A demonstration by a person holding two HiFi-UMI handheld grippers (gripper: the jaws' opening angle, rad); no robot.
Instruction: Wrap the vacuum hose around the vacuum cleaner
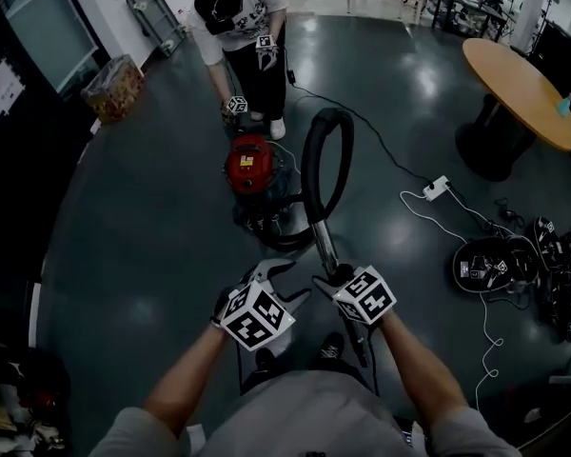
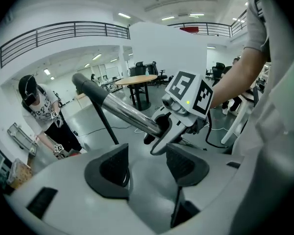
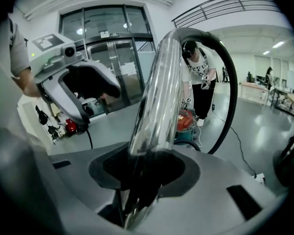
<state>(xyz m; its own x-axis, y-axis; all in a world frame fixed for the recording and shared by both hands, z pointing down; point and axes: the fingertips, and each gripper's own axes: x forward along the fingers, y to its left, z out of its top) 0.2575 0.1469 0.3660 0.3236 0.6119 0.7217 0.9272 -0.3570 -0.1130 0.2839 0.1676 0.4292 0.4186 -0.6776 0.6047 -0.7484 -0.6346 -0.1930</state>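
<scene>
Jaws on my right gripper [image 3: 144,169] are clamped on the shiny chrome wand tube [image 3: 157,97], which runs up and away from the pads. From the tube's far end the black flexible hose [image 3: 230,97] arches over in a tall loop and comes down at the foot of the red-topped canister vacuum cleaner [image 1: 250,165]. The vacuum cleaner stands on the dark glossy floor [image 1: 143,246], ahead of both my hands. My left gripper [image 2: 147,165] is just beside the right one, to its left in the head view. Its dark pads stand apart with nothing between them, clear of the tube. A person in black trousers [image 1: 252,60] stands just behind the vacuum cleaner, bending toward it. A round wooden table [image 1: 519,89] sits well apart at the right.
</scene>
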